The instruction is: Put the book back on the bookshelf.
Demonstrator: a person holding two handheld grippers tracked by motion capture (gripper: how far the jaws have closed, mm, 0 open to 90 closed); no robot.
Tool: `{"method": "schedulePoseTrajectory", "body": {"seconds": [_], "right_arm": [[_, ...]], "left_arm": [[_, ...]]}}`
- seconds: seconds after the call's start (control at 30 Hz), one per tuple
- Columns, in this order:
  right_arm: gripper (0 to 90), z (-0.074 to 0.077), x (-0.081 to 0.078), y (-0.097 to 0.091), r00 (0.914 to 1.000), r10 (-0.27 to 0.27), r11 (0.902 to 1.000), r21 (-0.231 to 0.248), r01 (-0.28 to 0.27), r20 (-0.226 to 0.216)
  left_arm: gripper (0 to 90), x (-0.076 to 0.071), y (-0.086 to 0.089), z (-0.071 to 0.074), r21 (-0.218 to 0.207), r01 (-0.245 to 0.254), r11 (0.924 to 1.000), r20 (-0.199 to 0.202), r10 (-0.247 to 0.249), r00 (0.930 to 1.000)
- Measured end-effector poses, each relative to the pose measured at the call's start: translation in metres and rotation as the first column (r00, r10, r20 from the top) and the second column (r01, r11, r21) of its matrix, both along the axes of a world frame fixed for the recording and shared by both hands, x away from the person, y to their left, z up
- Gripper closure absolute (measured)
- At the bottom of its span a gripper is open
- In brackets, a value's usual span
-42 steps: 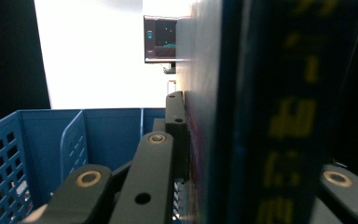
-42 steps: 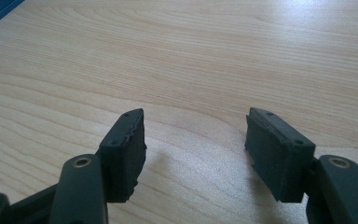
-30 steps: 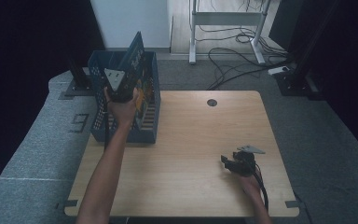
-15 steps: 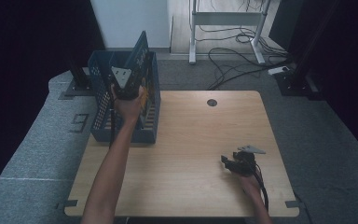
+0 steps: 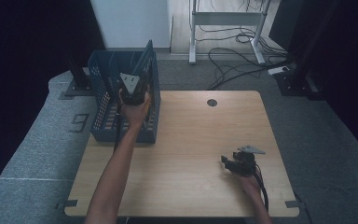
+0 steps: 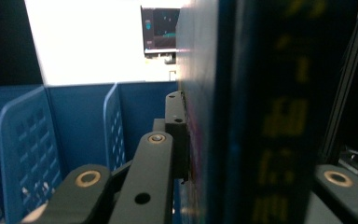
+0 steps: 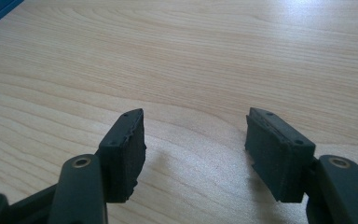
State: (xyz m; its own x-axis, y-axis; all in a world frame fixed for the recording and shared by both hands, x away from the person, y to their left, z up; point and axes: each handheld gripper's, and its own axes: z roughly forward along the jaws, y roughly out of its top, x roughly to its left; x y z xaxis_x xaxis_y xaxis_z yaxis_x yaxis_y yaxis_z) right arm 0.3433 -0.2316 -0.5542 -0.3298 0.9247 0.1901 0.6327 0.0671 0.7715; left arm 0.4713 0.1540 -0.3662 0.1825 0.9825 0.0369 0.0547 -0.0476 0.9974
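From above, the person's left arm reaches forward to a blue slotted plastic crate [image 5: 103, 100] that sits on the far left corner of the light wooden table [image 5: 191, 135], partly overhanging its left edge. The left gripper [image 5: 133, 88] is held over the crate's right side, grey three-cornered plate on top, and a dark blue flat thing, a book [image 5: 144, 63] or a folder, rises tilted out of the crate just beyond it. That view is too small to show how the jaws stand.

The left gripper view settles it: the jaws are pinching the book [image 6: 251, 112], whose dark cover with blurred yellow lettering stands upright close to the lens, one black jaw pressed flat against its left face and the other jaw's arm showing at its right. Behind, the crate's perforated blue dividers [image 6: 114, 126] and back wall are plain, so the book is over the crate's rightmost slot; whether its lower edge touches the crate floor I cannot tell.

The right gripper [image 5: 235, 161] rests low over the near right part of the table, well apart from the crate, with its cable trailing back toward the person. In the right gripper view its two black padded jaws are spread wide [image 7: 193, 140] with only bare wood grain between them, gripping nothing.
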Motion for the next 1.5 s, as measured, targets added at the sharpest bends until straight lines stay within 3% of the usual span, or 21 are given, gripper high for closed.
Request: {"method": "schedulePoseTrajectory", "body": {"seconds": [0.23,0.53,0.67,0.83,1.1,1.2,1.5], "right_arm": [[36.8,0.0,0.0,0.0,1.0,0.002,1.0,-0.005,-0.002,0.002],[36.8,0.0,-0.001,0.002,1.0,0.003,0.9997,-0.025,-0.002,0.006],[36.6,0.0,-0.002,0.004,1.0,0.003,0.9988,-0.049,-0.003,0.009],[36.5,0.0,-0.002,0.005,0.9999,0.003,0.9984,-0.056,-0.003,0.012],[36.5,0.0,-0.002,0.005,0.9999,0.002,0.9985,-0.055,-0.002,0.011],[36.5,0.0,-0.002,0.005,0.9999,0.003,0.9984,-0.056,-0.002,0.012],[36.5,0.0,-0.002,0.005,0.9999,0.004,0.9984,-0.057,-0.003,0.011]], "left_arm": [[82.0,0.0,-0.001,-0.025,0.008,0.004,1.0,-0.034,-0.004,0.9994],[78.9,-0.009,-0.003,-0.033,0.021,0.038,0.9991,-0.032,-0.037,0.9988],[73.7,-0.012,-0.002,-0.031,0.009,0.066,0.9978,-0.045,-0.065,0.9969],[60.8,-0.016,-0.004,-0.029,0.002,0.093,0.9957,-0.059,-0.092,0.994],[50.5,-0.018,-0.002,-0.032,0.017,0.122,0.9924,-0.093,-0.12,0.9884],[46.6,-0.018,0.0,-0.034,0.016,0.143,0.9896,-0.122,-0.14,0.9825],[39.5,-0.023,0.004,-0.032,0.021,0.17,0.9853,-0.135,-0.165,0.977]]}}
